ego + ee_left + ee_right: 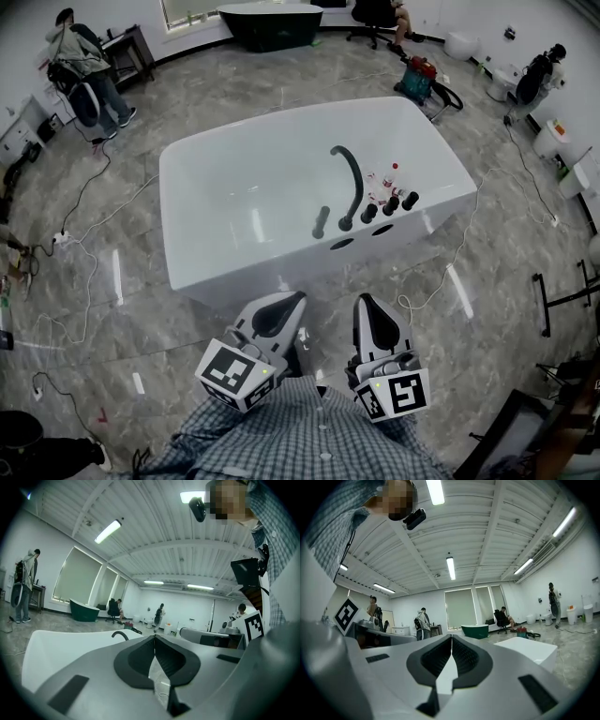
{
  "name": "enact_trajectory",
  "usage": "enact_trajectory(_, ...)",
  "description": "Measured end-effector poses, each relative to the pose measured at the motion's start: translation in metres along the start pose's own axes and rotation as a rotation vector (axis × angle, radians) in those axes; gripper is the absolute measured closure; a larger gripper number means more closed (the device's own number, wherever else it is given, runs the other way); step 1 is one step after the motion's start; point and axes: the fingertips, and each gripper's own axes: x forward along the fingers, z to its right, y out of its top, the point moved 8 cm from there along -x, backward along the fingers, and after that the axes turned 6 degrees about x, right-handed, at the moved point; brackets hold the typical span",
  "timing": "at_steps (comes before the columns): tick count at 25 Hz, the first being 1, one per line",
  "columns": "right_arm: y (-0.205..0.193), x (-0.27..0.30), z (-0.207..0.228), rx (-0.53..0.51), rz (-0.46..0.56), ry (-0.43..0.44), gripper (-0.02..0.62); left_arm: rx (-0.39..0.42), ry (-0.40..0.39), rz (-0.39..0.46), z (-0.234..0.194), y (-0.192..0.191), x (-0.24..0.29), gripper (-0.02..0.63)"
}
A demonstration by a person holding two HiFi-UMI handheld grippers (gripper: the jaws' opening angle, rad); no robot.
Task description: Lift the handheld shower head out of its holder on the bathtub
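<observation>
Head view: found a white bathtub (202, 155) standing on a grey marble floor (112, 300). Noted the dark shower head (321, 219) seated upright in its holder (320, 232) on the near rim, just left of the foot of a curved dark tap (354, 178). Counted three dark knobs (389, 206) in a row to the right of the tap, with small red-capped bottles (386, 180) just behind them. Found the left gripper (298, 296) and right gripper (362, 298) held side by side short of the bathtub, well apart from the shower head, touching nothing. Recorded a marker cube (234, 373) at the back of each, above a checked shirt (300, 436). Left gripper view: saw the jaws pressed together at the tips, nothing between them, with the bathtub rim and tap beyond. Right gripper view: saw the jaws likewise pressed together and empty, the bathtub corner off to the right. Noted a dark green tub (272, 26) by the far wall, a person (86, 70) standing at upper left, and cables (89, 281) trailing across the floor.
</observation>
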Motion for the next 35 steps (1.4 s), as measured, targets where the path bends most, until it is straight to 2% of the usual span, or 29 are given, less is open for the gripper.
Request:
enact_trajectory(16,0.01,0.179,0.011,-0.024,-0.001,-0.015,0.576,0.018,-0.04,0.023,-0.16,0.033,0.061,0.597)
enact_trajectory(23,0.002,0.211,0.017,-0.032,-0.056,-0.04,0.577,-0.01,-0.037,0.02,-0.197,0.021,0.074,0.597)
enact_trajectory(29,-0.004,0.228,0.026,-0.041,-0.106,-0.024,0.575,-0.039,-0.033,-0.012,-0.211,0.009,0.092,0.597)
enact_trajectory(31,-0.008,0.233,0.03,-0.037,-0.121,-0.017,0.577,-0.008,-0.02,-0.003,-0.213,0.01,0.097,0.597)
enact_trajectory(35,-0.015,0.246,0.044,-0.034,-0.133,-0.006,0.577,0.114,-0.012,0.03,-0.215,0.012,0.112,0.597)
